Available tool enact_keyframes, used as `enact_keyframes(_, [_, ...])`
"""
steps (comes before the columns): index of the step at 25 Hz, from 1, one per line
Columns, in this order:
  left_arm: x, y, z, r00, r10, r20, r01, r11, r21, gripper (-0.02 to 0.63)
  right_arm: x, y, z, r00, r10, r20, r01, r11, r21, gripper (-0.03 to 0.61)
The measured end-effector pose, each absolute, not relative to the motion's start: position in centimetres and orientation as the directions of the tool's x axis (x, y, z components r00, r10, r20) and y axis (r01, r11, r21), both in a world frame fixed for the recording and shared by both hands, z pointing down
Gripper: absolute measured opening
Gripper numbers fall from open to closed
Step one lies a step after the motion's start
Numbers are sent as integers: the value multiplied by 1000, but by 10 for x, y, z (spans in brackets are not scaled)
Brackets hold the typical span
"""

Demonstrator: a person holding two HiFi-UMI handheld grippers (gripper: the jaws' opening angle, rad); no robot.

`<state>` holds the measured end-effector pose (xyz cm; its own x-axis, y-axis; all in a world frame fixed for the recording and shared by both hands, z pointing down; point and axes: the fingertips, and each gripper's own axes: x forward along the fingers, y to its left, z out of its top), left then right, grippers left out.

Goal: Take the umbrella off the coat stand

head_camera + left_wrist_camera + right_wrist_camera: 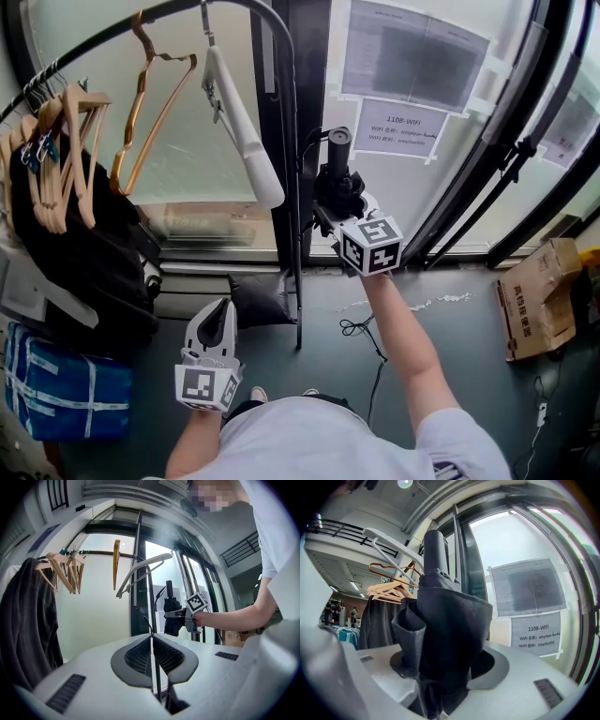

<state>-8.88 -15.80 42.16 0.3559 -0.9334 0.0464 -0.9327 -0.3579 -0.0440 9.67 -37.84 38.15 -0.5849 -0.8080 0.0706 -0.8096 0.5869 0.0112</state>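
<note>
Head view only: my left tongs sit low over the floor, well apart from my right tongs up by the coat stand. A cardboard box, a blue bundle and a loose cable show only here.
Left gripper view only: side look at my right forearm held level, with the umbrella upright beyond the stand's post.
Right gripper view only: folded cloth fills the frame, and a printed sheet on the glass is readable.
Left tongs: pressed together, nothing between them.
Right tongs: pinching the umbrella around its folded cloth.
Room: dark floor, tall window behind, rail with wooden hangers, a white hanger and a black coat.
Umbrella: black, folded short, cloth bunched in loose pleats, round end up. It is just beside the post; whether it is still hooked there I cannot tell.
</note>
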Motion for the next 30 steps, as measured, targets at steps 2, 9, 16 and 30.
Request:
enact_keyframes(2, [-88, -157, 422, 356, -933, 48, -932, -359, -44, 31, 96, -378, 380, -586, -807, 71, -809, 588, 13, 252])
enact_keyframes(9, [-89, -153, 425, 355, -933, 55, -933, -357, -42, 31, 95, -388, 376, -582, -810, 67, -812, 583, -9, 252])
enact_keyframes(16, [-89, -148, 425, 348, -936, 59, -936, -351, -41, 31, 89, -394, 372, -580, -812, 64, -814, 581, -12, 252])
enact_keyframes(30, [-92, -144, 427, 349, -935, 62, -935, -352, -38, 31, 94, -403, 371, -559, -825, 83, -827, 562, 23, 252])
